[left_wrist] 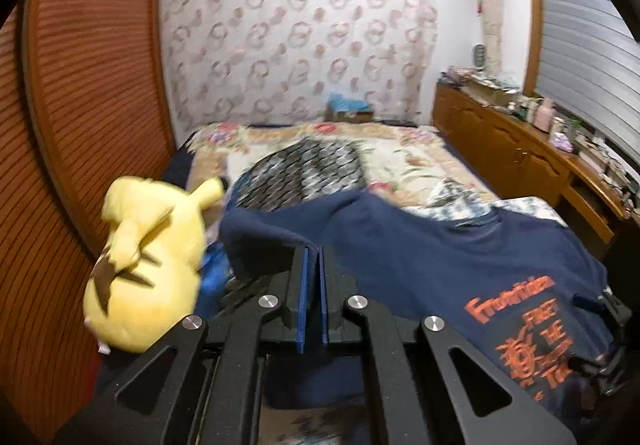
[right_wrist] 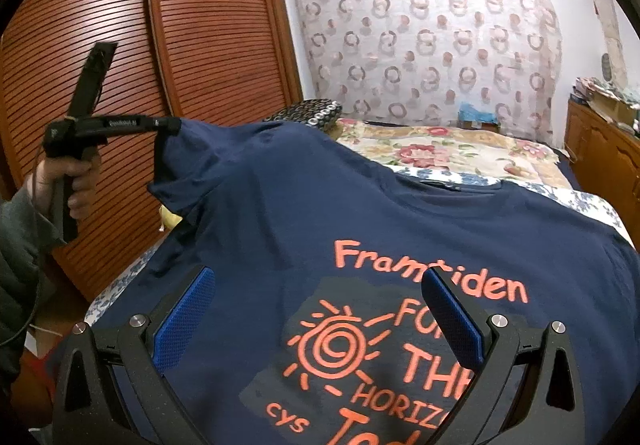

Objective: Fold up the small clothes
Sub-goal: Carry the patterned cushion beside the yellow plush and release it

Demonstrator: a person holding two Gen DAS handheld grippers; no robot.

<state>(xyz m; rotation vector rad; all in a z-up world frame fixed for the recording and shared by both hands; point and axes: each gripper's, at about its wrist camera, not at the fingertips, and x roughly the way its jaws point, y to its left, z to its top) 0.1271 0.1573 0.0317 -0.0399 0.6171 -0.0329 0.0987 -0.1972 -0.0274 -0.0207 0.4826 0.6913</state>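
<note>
left claw [right_wrist: 170, 127] pinched tight on the navy t-shirt [right_wrist: 304, 205] sleeve, lifting it off the bed [right_wrist: 460, 153]; right claw [right_wrist: 316, 321] gapes empty over the print; carry that sleeve across flat, keep tension even

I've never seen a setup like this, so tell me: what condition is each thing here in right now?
Navy cotton T-shirt with orange print: spread on bed, one sleeve lifted.
Left claw: shut on the sleeve.
Right claw: open, holding nothing, over the print.
Yellow plush toy: lying on its side.
Brown louvred wardrobe doors: closed.
</note>
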